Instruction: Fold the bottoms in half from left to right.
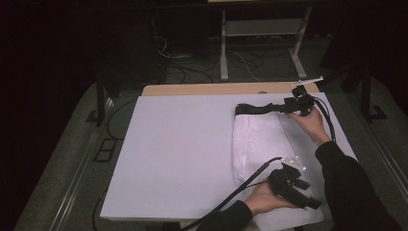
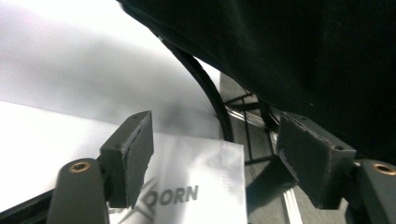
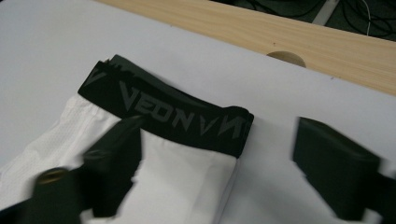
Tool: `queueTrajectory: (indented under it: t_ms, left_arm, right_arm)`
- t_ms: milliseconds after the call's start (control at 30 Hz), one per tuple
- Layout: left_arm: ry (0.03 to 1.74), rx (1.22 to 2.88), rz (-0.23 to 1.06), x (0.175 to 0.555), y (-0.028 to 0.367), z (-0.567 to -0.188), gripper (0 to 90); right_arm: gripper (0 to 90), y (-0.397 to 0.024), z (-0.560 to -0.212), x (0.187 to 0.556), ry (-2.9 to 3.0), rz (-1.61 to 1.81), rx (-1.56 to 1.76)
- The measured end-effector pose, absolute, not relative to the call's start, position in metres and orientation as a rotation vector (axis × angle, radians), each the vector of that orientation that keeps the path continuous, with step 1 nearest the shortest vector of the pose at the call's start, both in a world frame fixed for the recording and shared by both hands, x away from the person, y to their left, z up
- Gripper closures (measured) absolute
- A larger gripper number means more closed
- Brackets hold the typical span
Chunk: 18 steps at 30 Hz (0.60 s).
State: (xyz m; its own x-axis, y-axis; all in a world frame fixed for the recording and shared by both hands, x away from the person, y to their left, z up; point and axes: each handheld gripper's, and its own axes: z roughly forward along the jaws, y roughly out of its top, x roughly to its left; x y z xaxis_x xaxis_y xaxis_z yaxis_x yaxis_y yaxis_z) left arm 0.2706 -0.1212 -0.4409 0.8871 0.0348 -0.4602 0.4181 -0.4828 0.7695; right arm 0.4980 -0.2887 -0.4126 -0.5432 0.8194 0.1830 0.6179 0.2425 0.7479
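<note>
A folded white garment (image 1: pixel 260 139) with a black waistband (image 1: pixel 255 109) lies on the right part of the white board (image 1: pixel 178 144). My right gripper (image 1: pixel 288 107) is at the far end by the waistband. In the right gripper view it (image 3: pixel 219 126) stands open, with the lettered waistband (image 3: pixel 173 112) end just ahead, one jaw over the white fabric (image 3: pixel 187 182) and the other over the board. My left gripper (image 1: pixel 310 202) is at the near hem. It (image 2: pixel 215 126) is open, with the printed hem corner (image 2: pixel 201 168) between its jaws.
A wooden table edge (image 1: pixel 216 89) with a round hole (image 3: pixel 286 58) runs behind the board. A black sleeve (image 1: pixel 351 183) crosses the near right corner, and a cable (image 2: pixel 210 93) trails there. A metal frame (image 1: pixel 262 29) and floor cables (image 1: pixel 192 62) lie beyond the table.
</note>
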Motion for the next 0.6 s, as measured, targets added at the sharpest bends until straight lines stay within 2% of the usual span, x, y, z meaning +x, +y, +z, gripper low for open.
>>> queueTrajectory:
  t_ms: [33, 100, 267, 600]
  left_arm:
    - [0.336, 2.027, -0.470, 0.272, -0.120, -0.441, 23.0]
    - [0.331, 2.024, -0.464, 0.274, -0.118, -0.440, 17.6]
    - [0.324, 2.045, -0.410, 0.275, -0.114, -0.436, 0.0]
    - [0.336, 2.050, -0.336, 0.287, -0.093, -0.420, 0.0]
  right_arm:
    - [9.8, -0.288, -0.411, 0.496, 2.260, 1.189, 1.344]
    - [0.0, -0.288, -0.408, 0.492, 2.252, 1.186, 1.342]
    - [0.0, -0.287, -0.401, 0.485, 2.244, 1.214, 1.336]
    - [0.0, -0.286, -0.392, 0.469, 2.252, 1.225, 1.324]
